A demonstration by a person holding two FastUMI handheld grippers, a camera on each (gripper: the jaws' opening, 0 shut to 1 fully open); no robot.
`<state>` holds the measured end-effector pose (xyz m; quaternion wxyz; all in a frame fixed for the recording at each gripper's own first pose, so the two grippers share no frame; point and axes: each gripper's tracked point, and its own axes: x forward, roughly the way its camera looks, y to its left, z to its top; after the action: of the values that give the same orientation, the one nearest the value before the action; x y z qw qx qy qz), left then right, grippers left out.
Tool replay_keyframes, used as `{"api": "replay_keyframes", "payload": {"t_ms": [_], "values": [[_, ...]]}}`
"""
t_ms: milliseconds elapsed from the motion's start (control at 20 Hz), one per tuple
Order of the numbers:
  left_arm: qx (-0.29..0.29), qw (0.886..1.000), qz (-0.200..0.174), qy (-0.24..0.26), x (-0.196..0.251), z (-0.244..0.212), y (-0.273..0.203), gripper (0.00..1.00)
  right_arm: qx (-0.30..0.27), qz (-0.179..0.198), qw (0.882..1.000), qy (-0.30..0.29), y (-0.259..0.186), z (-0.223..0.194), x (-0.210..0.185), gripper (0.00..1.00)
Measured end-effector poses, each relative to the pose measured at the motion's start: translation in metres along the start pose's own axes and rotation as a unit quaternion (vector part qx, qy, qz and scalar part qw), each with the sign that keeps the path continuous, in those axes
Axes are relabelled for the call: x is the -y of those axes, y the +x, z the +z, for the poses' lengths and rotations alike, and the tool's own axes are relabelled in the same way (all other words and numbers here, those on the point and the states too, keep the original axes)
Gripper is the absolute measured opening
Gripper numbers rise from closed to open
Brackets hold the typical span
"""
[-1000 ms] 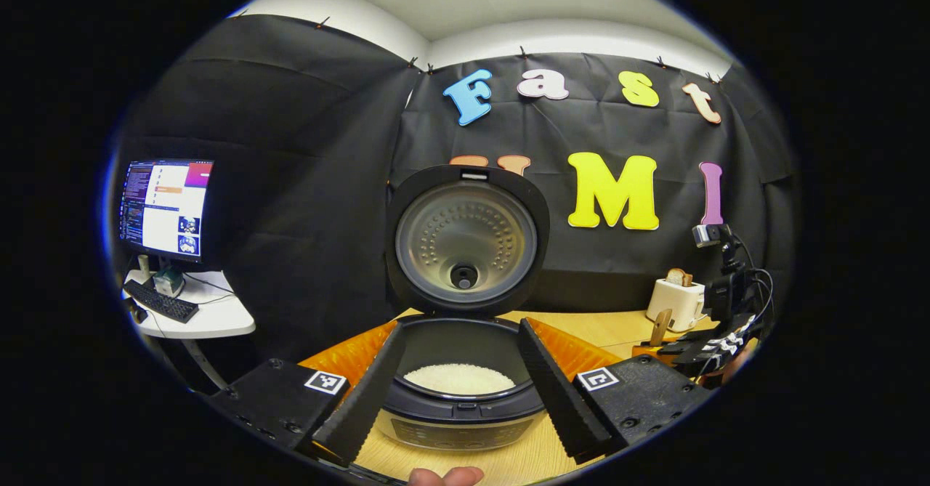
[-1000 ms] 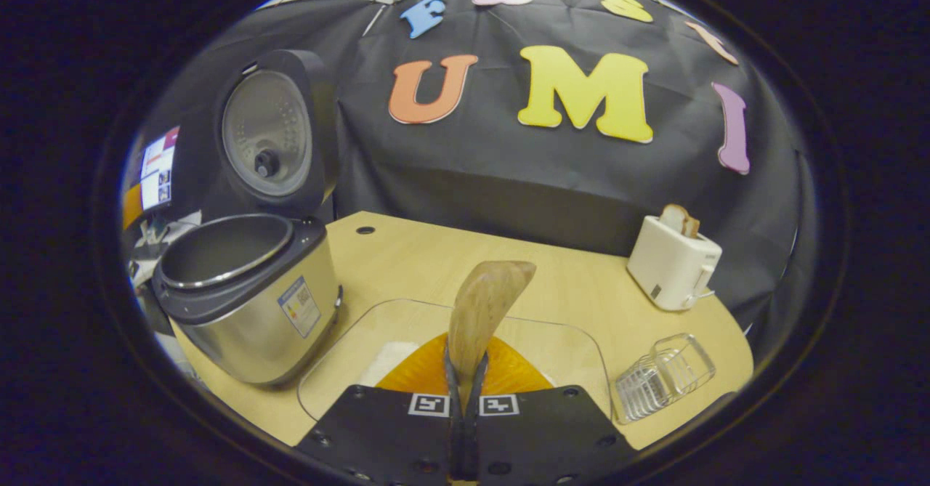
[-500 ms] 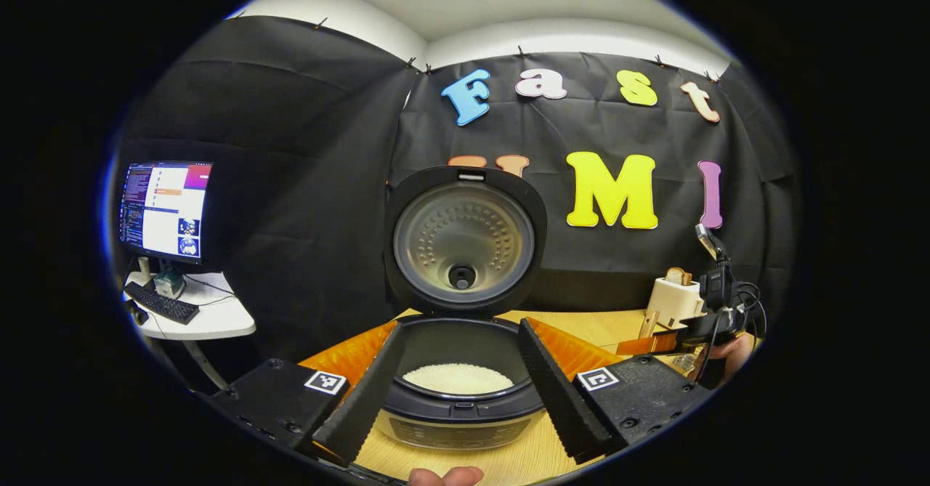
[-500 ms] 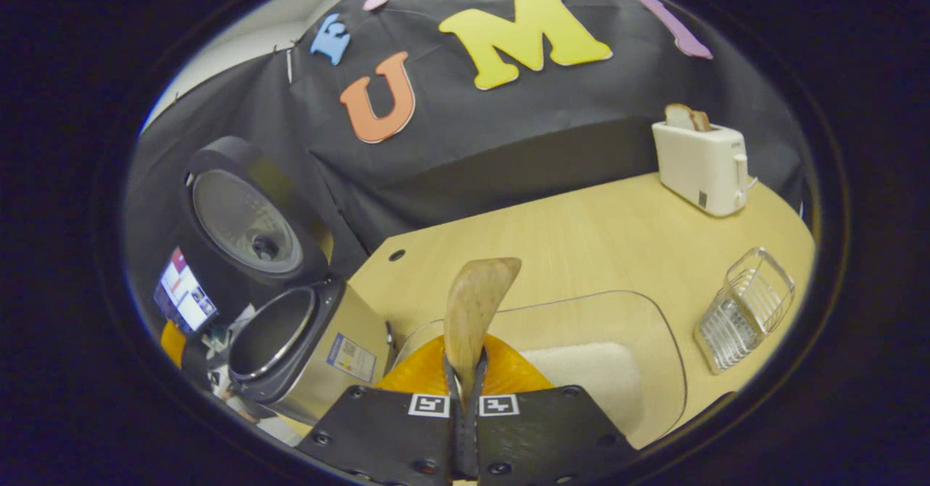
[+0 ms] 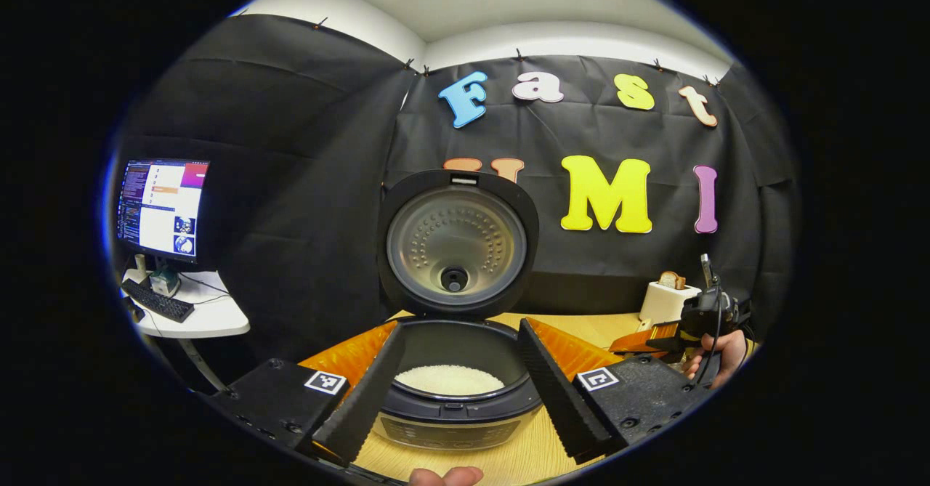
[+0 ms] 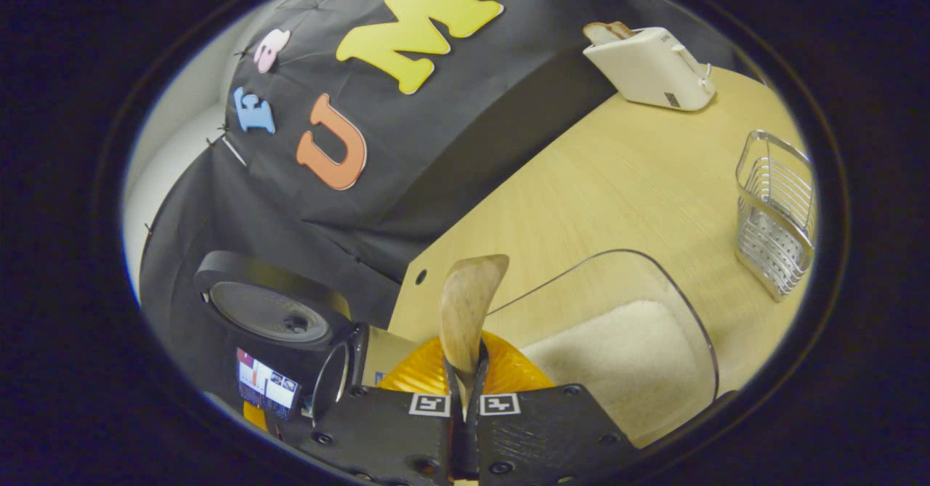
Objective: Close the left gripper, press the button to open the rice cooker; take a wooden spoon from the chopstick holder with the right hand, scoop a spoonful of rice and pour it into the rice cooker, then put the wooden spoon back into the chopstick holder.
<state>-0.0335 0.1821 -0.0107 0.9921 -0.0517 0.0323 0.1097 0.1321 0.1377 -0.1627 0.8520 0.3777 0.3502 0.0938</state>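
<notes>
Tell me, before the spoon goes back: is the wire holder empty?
Empty: the holder stands on the table with nothing in it.

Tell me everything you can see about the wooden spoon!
The wooden spoon looks like light brown wood with darker grain streaks. Its broad rounded bowl points up and away from the camera, looking empty from this side. The narrower handle end sits pinched between the shut jaws of the right gripper, which alone touches it. It hangs in the air above the clear rice container, with the open rice cooker off to one side.
</notes>
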Motion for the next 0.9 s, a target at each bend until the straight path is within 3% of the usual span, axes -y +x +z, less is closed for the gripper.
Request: {"api": "replay_keyframes", "payload": {"t_ms": [650, 850, 900], "values": [[0.005, 1.000, 0.023, 0.017, -0.020, 0.001, -0.004, 0.99, 0.040, 0.039, 0.995, 0.083, -0.039, 0.059, 0.008, 0.00], [0.008, 0.999, 0.034, 0.018, -0.029, 0.003, -0.004, 0.99, 0.035, 0.060, 0.992, 0.105, -0.045, 0.063, -0.006, 0.00], [0.009, 0.999, 0.036, 0.020, -0.031, 0.004, -0.005, 0.95, 0.028, 0.068, 0.991, 0.112, -0.045, 0.062, -0.014, 0.00]]}}
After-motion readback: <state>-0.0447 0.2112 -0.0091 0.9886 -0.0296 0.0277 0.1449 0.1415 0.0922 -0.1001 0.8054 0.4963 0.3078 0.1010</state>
